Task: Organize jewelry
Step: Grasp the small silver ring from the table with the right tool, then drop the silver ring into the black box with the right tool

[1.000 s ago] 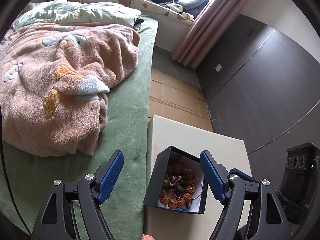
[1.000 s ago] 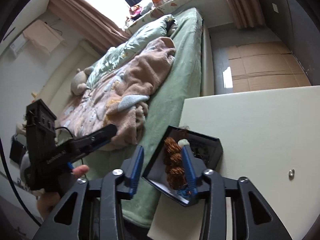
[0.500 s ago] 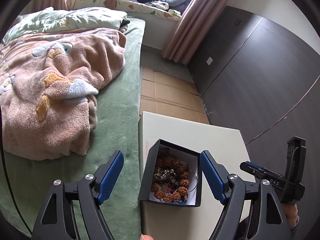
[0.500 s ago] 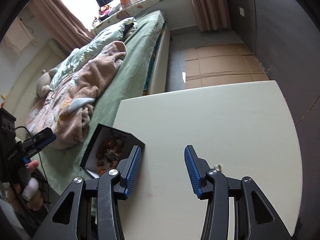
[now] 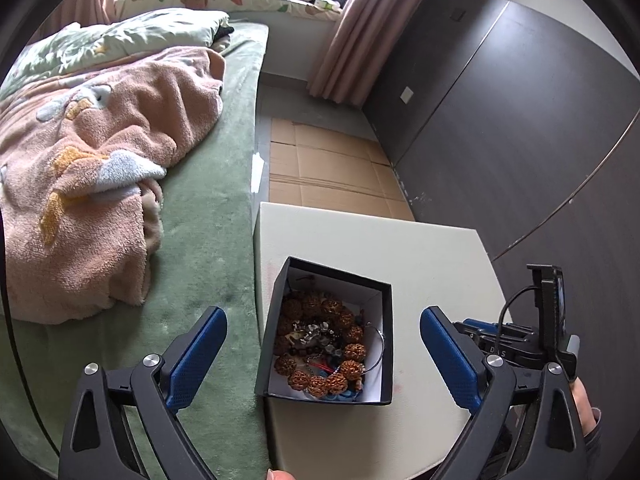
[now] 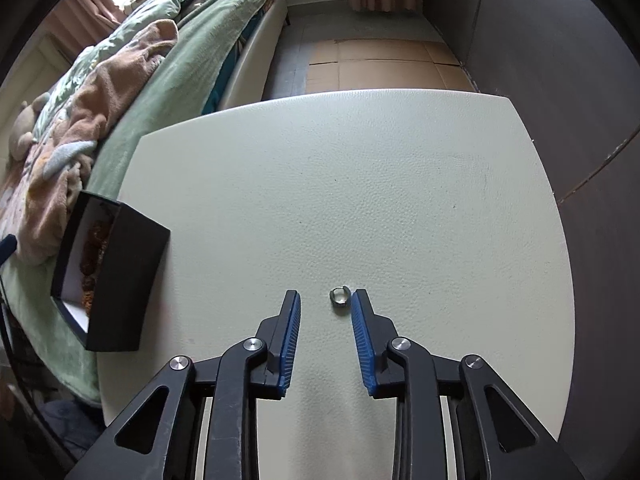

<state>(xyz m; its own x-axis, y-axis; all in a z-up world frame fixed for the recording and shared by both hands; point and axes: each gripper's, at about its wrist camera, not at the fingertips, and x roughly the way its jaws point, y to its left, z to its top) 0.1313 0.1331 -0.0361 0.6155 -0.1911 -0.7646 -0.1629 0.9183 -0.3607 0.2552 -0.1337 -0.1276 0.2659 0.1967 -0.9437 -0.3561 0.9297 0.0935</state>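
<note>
A black box [image 5: 329, 342] with a white lining sits on the left edge of the cream table [image 5: 420, 264]; it holds a brown bead bracelet [image 5: 320, 344] and other small jewelry. My left gripper [image 5: 322, 322] is open and empty, hovering above the box. In the right wrist view the box [image 6: 110, 270] stands at the table's left edge. A small silver ring [image 6: 339, 296] lies on the table [image 6: 360, 184]. My right gripper [image 6: 325, 298] is open and low over the table, with the ring between its fingertips, close to the right finger.
A bed [image 5: 208, 216] with a green cover and a pink blanket [image 5: 92, 168] adjoins the table's left side. A dark wall [image 5: 520, 128] stands to the right. Cardboard [image 5: 332, 168] covers the floor beyond the table. The right gripper's body [image 5: 536, 344] shows at right.
My right gripper has left the box, swung right over the table and come down around the silver ring. The left gripper has risen slightly above the box.
</note>
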